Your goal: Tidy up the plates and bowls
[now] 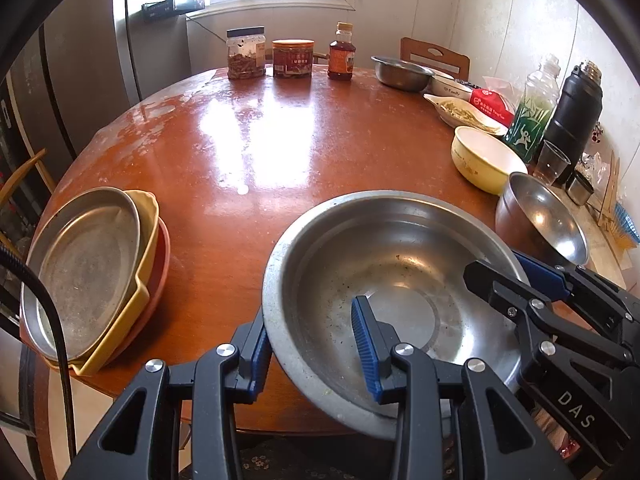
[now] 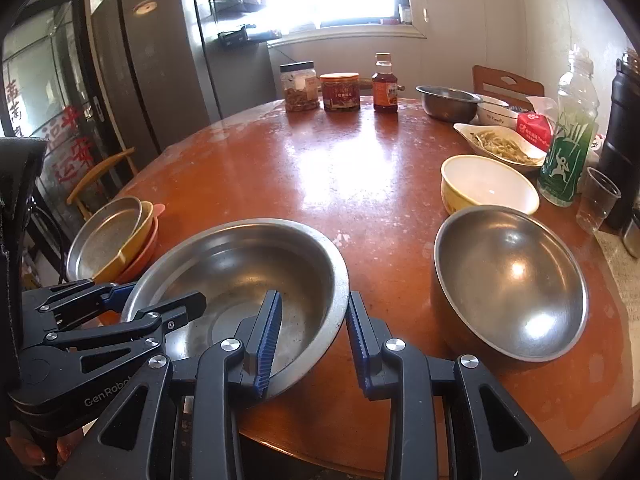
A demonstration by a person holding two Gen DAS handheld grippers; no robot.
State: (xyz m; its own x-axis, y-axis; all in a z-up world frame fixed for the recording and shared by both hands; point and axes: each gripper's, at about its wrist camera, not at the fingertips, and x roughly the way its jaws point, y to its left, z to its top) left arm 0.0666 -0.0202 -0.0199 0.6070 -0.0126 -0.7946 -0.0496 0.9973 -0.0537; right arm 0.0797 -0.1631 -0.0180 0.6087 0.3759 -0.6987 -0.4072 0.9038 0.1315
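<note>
A wide steel basin (image 1: 380, 260) (image 2: 240, 264) sits low over the near edge of the round wooden table (image 1: 240, 152), jutting past that edge. My left gripper (image 1: 312, 356) is shut on its near-left rim, one blue pad inside and one outside. My right gripper (image 2: 314, 344) is shut on the near-right rim in the same way. Each wrist view shows the other gripper: the right (image 1: 516, 268) and the left (image 2: 156, 298). At the table's left edge lies a stack of plates (image 1: 88, 268) (image 2: 108, 240): steel on top, then yellow, then pink.
Right of the basin stands a smaller steel bowl (image 2: 512, 280), with a yellow bowl (image 2: 488, 184) behind it. Farther back are a dish of food (image 2: 500, 144), a white bowl (image 2: 494, 114) and a steel bowl (image 2: 446, 100). Jars, bottles, a plastic cup (image 2: 598, 200) and a thermos line the back and right.
</note>
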